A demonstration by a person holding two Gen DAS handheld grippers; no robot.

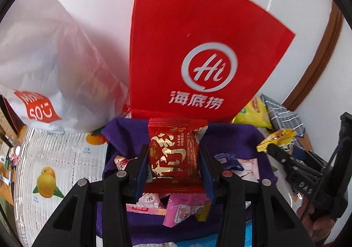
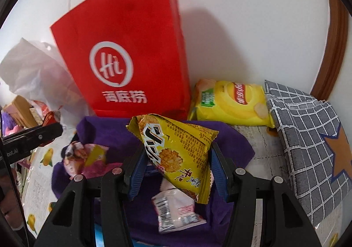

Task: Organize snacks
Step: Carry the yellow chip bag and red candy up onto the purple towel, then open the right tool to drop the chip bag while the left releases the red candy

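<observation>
My left gripper (image 1: 173, 157) is shut on a red snack packet (image 1: 173, 154) with gold lettering, held over a box lined with purple cloth (image 1: 233, 137). Small pink and white snack packets (image 1: 187, 209) lie in that box below it. My right gripper (image 2: 176, 163) is shut on a yellow snack packet (image 2: 173, 150), held tilted above the same purple cloth (image 2: 105, 128). A white sachet (image 2: 176, 211) and a pink-purple packet (image 2: 85, 157) rest in the box. The right gripper also shows at the right of the left wrist view, with the yellow packet (image 1: 277, 137) in it.
A red paper bag (image 1: 198, 49) (image 2: 132, 49) stands against the white wall behind the box. A white plastic bag (image 1: 55, 71) lies to its left. A yellow chip bag (image 2: 233, 102) and a grey checked cloth (image 2: 308, 137) lie to the right. The tablecloth (image 1: 55, 170) has fruit prints.
</observation>
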